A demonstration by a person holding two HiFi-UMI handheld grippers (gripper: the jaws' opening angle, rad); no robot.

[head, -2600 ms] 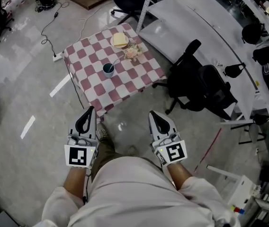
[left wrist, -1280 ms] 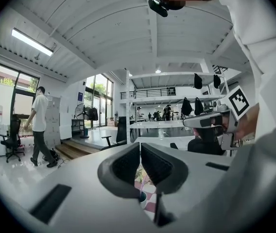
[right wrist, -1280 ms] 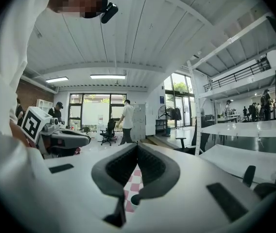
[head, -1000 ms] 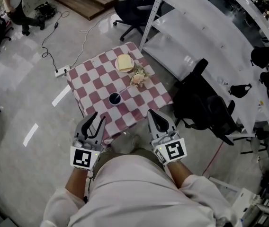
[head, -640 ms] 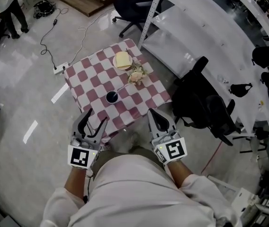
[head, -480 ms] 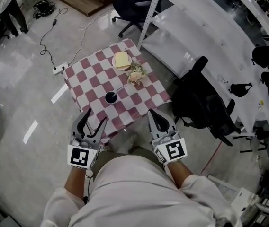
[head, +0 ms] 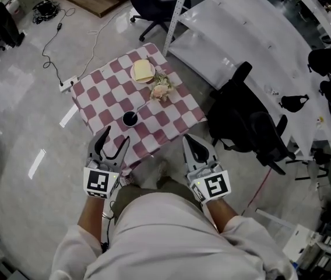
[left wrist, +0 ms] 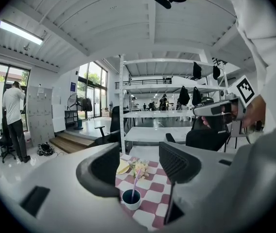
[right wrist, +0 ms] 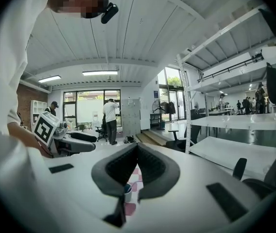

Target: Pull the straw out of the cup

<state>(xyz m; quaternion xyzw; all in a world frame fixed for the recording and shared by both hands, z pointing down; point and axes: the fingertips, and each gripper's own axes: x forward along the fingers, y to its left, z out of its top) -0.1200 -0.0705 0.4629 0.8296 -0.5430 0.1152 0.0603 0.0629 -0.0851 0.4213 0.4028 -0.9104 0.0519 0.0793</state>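
A small table with a red-and-white checked cloth [head: 171,118] stands just ahead of me. Near its front edge is a white cup [head: 130,118] [left wrist: 131,198] with dark contents. A pale straw [head: 140,105] [left wrist: 136,184] stands in it, leaning toward the flowers. My left gripper [head: 112,146] [left wrist: 140,166] is held short of the table, apart from the cup. Its jaws have just been opening and stand wide with nothing between them. My right gripper [head: 195,148] [right wrist: 137,152] hangs level beside it with its pads [right wrist: 147,166] pressed together and empty.
A plate with a yellow slab [head: 143,70] and a small bunch of flowers [head: 160,88] sit at the table's far side. A black office chair [head: 247,121] and white shelving [head: 241,28] stand to the right. A power strip with cable [head: 66,84] lies on the floor at left.
The left gripper's jaws have spread from narrow to wide. Both grippers have come nearer the table's front edge, and the view has shifted a little.
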